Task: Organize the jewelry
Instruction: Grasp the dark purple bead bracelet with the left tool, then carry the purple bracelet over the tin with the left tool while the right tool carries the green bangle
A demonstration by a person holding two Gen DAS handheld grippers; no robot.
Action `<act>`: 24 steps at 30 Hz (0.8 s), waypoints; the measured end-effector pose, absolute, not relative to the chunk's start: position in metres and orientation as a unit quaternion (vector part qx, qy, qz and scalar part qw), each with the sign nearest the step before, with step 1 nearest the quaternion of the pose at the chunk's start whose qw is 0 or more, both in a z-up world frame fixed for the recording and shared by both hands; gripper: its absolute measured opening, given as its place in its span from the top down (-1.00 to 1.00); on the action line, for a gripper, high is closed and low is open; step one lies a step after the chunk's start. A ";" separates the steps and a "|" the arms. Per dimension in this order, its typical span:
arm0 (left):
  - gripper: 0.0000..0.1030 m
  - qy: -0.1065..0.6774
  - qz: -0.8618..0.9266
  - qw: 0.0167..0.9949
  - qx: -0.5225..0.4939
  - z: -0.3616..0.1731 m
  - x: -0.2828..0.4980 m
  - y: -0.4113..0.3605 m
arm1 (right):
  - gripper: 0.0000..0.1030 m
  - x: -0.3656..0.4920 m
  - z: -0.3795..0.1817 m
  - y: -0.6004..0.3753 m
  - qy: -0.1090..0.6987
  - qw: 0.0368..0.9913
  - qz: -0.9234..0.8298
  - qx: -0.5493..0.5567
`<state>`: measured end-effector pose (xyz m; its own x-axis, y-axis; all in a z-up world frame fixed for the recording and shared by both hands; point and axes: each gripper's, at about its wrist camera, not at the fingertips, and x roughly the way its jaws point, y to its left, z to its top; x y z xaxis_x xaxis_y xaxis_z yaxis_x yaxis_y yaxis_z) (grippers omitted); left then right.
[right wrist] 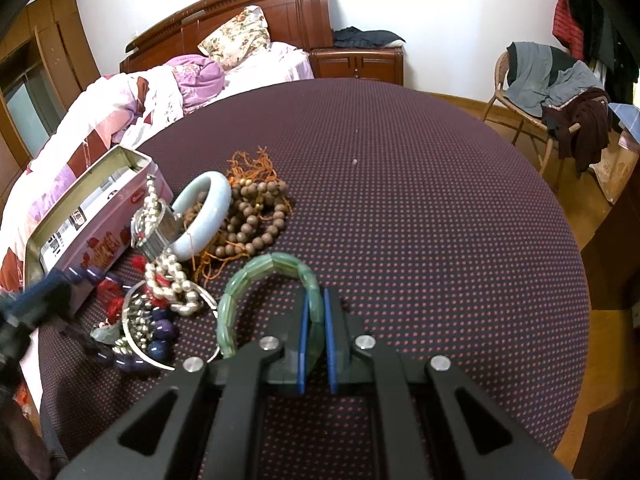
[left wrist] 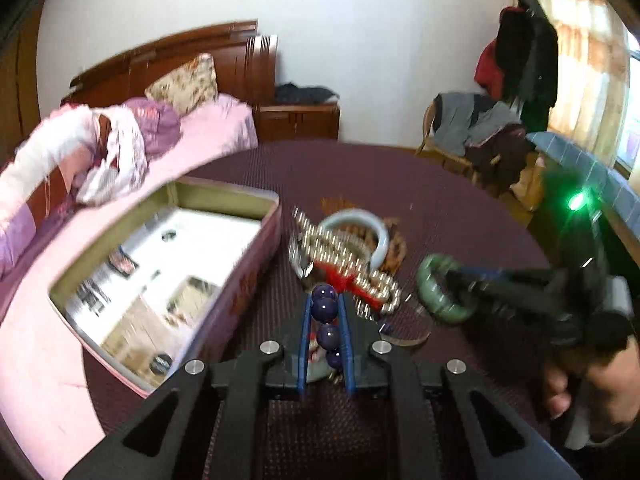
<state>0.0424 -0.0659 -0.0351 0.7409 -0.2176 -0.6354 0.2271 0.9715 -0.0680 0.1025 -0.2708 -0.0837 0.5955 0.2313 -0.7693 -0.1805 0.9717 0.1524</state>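
Note:
My left gripper (left wrist: 326,300) is shut on a string of dark purple beads (left wrist: 328,334), held just above the dotted maroon table (left wrist: 400,184). My right gripper (right wrist: 316,300) is shut on a green segmented bracelet (right wrist: 256,272), seen from the left wrist view as a green ring (left wrist: 436,292). A pile of jewelry lies ahead: a pearl strand (right wrist: 168,276), a pale blue bangle (right wrist: 208,208), brown wooden beads (right wrist: 256,216), a metal watch (right wrist: 154,228) and more purple beads (right wrist: 160,336). An open pink tin (left wrist: 168,272) stands left of the pile.
A bed with pink bedding (right wrist: 132,104) runs along the table's left side. A wicker chair with clothes (right wrist: 552,88) stands at the far right. A wooden nightstand (right wrist: 356,60) is beyond the table. The table's right half (right wrist: 440,200) is bare cloth.

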 end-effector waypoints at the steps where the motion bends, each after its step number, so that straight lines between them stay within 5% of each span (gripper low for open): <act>1: 0.75 0.336 -0.121 0.934 0.006 -0.033 0.042 -0.065 | 0.79 0.102 -0.084 -0.271 0.434 0.893 0.115 0.030; 24: 0.75 0.241 -0.147 0.959 0.005 0.019 0.024 -0.062 | 0.79 0.100 -0.083 -0.269 0.430 0.895 0.117 0.025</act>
<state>0.0241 -0.0618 0.0192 0.8405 -0.2790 -0.4644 0.2839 0.9569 -0.0610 0.1001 -0.2692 -0.0833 0.6022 0.2310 -0.7642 -0.1883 0.9713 0.1452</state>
